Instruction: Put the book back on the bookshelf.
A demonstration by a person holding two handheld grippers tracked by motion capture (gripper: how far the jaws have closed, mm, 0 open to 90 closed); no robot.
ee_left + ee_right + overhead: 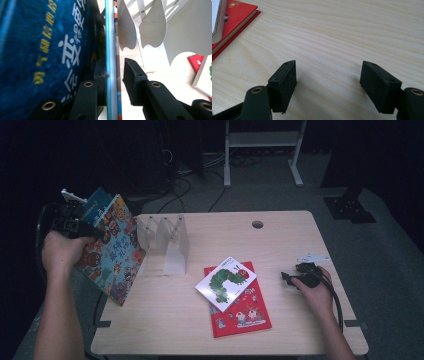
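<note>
**Left gripper** [114, 77]: off the left edge of the table [165, 330], with the colourful picture book [112, 255] between its jaws.
- The book is tilted. Its lower corner sits at the left edge of the table and its upper part leans away from the white rack [170, 242].
- In the left gripper view, 1 pad [100, 75] lies against the book's thin edge and the other [132, 80] stands just off it, with a sliver of gap visible.
- Reading: jaws slack, not clamping. The book is probably carried by the table edge and the 1 pad it leans on.
- A 2nd book with a blue cover [37, 50] lies flat against the outer side of that same jaw. I cannot tell whether it is gripped at all.

**Rack:** stands near the far left corner, upright dividers just beside the held book.
- Judgement: the book is held by its edge and kept close to upright so it can be slid spine-down into 1 of the slots. It is not yet in one.

**Right gripper** [328, 85]: parked low over bare wood near the right edge, jaws wide apart with nothing between them. It looks to be waiting its turn.

**Still lying flat:** the caterpillar book [226, 282] rests askew on top of the red book [245, 317], mid-table toward the near edge. Both are within easy reach of the right gripper, so they are likely next for the rack.

**Risk:** with the jaws this loose, the tilted book could slip off the table edge.
</note>
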